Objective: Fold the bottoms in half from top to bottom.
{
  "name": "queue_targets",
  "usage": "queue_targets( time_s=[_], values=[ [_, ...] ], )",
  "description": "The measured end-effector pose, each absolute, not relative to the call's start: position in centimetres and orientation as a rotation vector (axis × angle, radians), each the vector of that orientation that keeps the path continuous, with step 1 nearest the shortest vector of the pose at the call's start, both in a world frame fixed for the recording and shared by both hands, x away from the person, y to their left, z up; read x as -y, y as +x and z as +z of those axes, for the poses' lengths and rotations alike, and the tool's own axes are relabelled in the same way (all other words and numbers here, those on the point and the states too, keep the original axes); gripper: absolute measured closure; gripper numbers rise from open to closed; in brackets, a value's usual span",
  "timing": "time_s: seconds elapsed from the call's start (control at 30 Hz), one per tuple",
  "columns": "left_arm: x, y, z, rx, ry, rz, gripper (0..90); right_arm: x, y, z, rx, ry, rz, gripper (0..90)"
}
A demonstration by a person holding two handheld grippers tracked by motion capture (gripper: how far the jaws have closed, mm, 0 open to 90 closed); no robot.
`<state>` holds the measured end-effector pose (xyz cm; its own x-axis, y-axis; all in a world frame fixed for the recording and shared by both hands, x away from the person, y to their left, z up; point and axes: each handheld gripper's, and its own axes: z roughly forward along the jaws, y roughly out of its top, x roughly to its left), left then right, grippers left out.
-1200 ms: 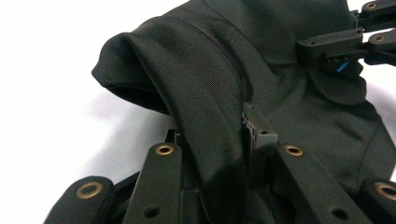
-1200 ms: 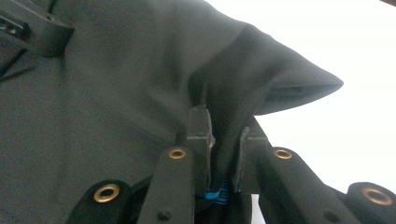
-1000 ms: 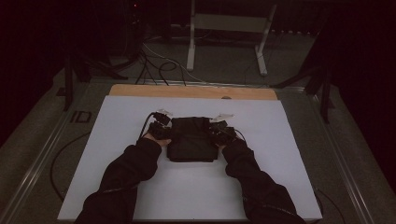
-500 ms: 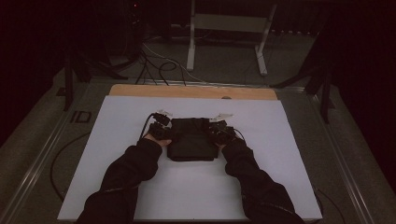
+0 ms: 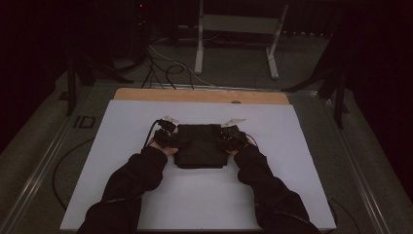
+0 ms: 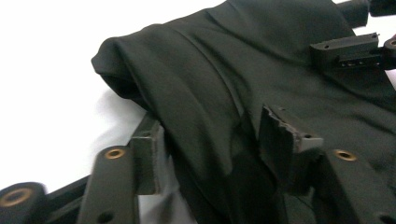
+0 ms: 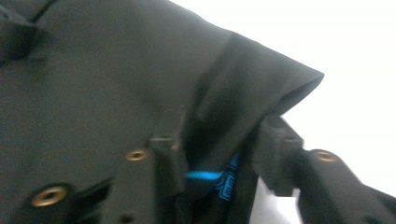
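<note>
A folded black garment lies in the middle of the white sheet. My left gripper is at its left edge and my right gripper at its right edge. In the left gripper view the jaws of the left gripper have just been opening; a thick fold of the garment lies loosely between them. In the right gripper view the jaws of the right gripper have also just been opening, with a fold and a blue print between them.
A wooden board edge runs along the far side of the sheet. Beyond the table stand a metal frame and loose cables on the floor. The other gripper's jaw shows far across the garment.
</note>
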<state>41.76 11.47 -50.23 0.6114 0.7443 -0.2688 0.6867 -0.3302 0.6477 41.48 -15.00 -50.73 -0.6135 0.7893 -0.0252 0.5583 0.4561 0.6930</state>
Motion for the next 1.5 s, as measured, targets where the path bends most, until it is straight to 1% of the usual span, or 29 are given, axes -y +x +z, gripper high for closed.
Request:
queue_targets(
  time_s=[0.1, 0.2, 0.23, 0.27, 0.33, 0.4, 0.43, 0.67, 0.77, 0.93, 1.5],
  values=[
    [-11.4, 41.5, -50.2, -1.111, 2.088, 0.084, 31.9, 15.1, 41.4, -50.6, -2.377, 1.153, 0.954, 38.6],
    [-11.3, 41.2, -50.1, -1.098, 2.081, 0.064, 20.8, 15.1, 41.3, -50.5, -2.395, 1.151, 0.979, 26.3],
    [-11.3, 41.1, -50.1, -1.075, 2.085, 0.047, 14.5, 15.2, 41.3, -50.5, -2.393, 1.159, 0.987, 21.8],
    [-11.3, 41.1, -50.0, -1.061, 2.091, 0.045, 12.1, 15.2, 41.3, -50.5, -2.4, 1.169, 1.006, 18.5],
    [-11.1, 41.0, -49.9, -1.042, 2.115, 0.051, 6.6, 15.3, 41.2, -50.4, -2.38, 1.186, 1.026, 13.7],
    [-11.1, 40.8, -49.8, -1.024, 2.124, 0.063, 1.4, 15.5, 41.1, -50.2, -2.386, 1.182, 1.069, 11.4],
    [-11.1, 40.8, -49.8, -1.018, 2.12, 0.063, 1.0, 15.5, 41.1, -50.2, -2.381, 1.186, 1.076, 9.7],
    [-11.0, 40.4, -49.5, -0.978, 2.128, 0.106, 0.0, 15.6, 41.0, -50.0, -2.398, 1.175, 1.099, 9.1],
    [-11.0, 40.4, -49.4, -0.968, 2.13, 0.101, 0.0, 15.6, 41.0, -50.0, -2.407, 1.161, 1.094, 9.1],
    [-11.0, 40.2, -49.3, -0.97, 2.136, 0.137, 0.0, 15.5, 40.9, -49.9, -2.409, 1.138, 1.102, 9.1],
    [-11.1, 39.4, -48.5, -0.918, 2.141, 0.124, 0.0, 15.9, 40.7, -49.5, -2.4, 1.112, 1.121, 9.1]
  ],
)
